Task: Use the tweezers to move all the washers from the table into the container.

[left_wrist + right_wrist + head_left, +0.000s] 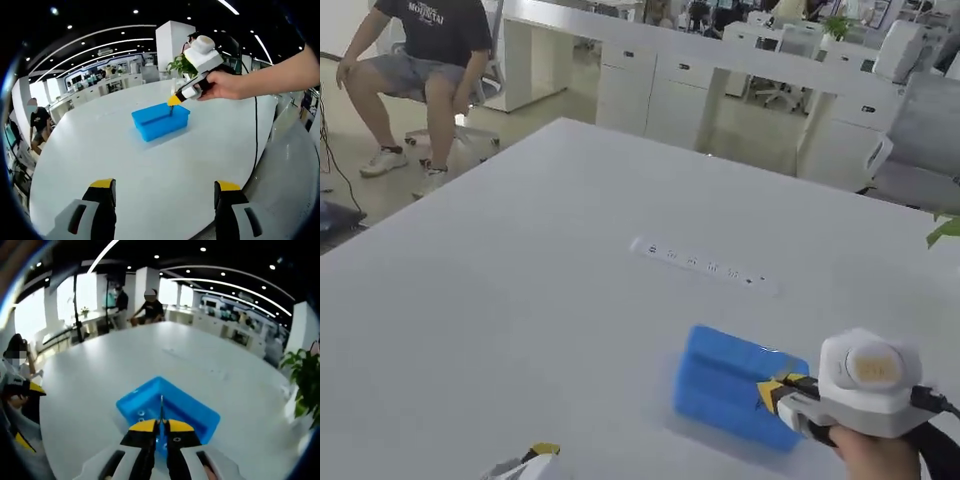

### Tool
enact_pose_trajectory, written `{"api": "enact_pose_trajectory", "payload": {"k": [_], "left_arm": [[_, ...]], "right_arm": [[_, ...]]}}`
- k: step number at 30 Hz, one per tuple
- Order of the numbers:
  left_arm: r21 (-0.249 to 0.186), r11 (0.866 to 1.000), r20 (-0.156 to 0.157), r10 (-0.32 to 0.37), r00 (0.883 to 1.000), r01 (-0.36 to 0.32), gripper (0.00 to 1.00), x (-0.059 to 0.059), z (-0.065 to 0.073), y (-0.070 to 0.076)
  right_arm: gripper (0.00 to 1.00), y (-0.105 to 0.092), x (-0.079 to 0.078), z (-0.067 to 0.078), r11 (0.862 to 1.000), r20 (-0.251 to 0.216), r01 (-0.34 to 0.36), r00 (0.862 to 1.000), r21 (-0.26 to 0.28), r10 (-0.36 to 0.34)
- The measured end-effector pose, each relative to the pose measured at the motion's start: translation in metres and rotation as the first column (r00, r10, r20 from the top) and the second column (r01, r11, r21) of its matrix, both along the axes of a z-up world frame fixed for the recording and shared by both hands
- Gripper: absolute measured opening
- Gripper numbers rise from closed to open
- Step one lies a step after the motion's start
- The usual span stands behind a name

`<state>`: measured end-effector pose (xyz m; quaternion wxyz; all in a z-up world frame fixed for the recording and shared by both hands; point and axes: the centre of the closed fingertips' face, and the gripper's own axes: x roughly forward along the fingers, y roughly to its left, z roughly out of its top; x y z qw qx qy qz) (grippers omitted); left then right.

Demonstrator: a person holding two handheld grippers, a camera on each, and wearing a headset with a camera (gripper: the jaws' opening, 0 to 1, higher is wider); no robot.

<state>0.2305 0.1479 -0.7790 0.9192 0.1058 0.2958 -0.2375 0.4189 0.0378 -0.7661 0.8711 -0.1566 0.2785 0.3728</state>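
Blue container (192, 409) on the white bench (520, 300): our right claw (161, 426), pinched narrow on the tweezers (161, 407), hangs their tip over its middle, where a few small washers (141, 413) lie on the floor. We judge this the drop-off step, though whether the tip carries a washer we cannot tell; next comes easing the tweezers apart, then searching the bench for any left. Our left claw (165, 184) stands wide and empty.
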Motion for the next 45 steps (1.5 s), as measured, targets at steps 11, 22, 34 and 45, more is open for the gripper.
{"api": "enact_pose_trajectory", "payload": {"k": [11,22,34,45], "left_arm": [[-0.096,0.992,0.102,-0.077,0.992,0.087,0.58,0.026,0.068,-0.012],[-0.165,0.952,0.151,-0.235,0.960,0.258,0.35,0.037,0.124,-0.037],[-0.174,0.881,0.223,-0.401,0.889,0.441,0.18,0.033,0.175,-0.072],[-0.172,0.802,0.127,-0.558,0.820,0.572,0.29,0.011,0.149,-0.095]], "right_arm": [[0.03,0.015,-0.051,0.050,0.991,0.055,-0.100,0.994,0.093,0.095],[0.03,0.023,-0.103,0.084,0.968,0.051,-0.178,0.984,0.177,0.172],[0.03,0.039,-0.139,0.113,0.931,0.065,-0.308,0.951,0.193,0.301],[0.03,0.037,-0.163,0.085,0.915,0.022,-0.394,0.919,0.091,0.394]]}}
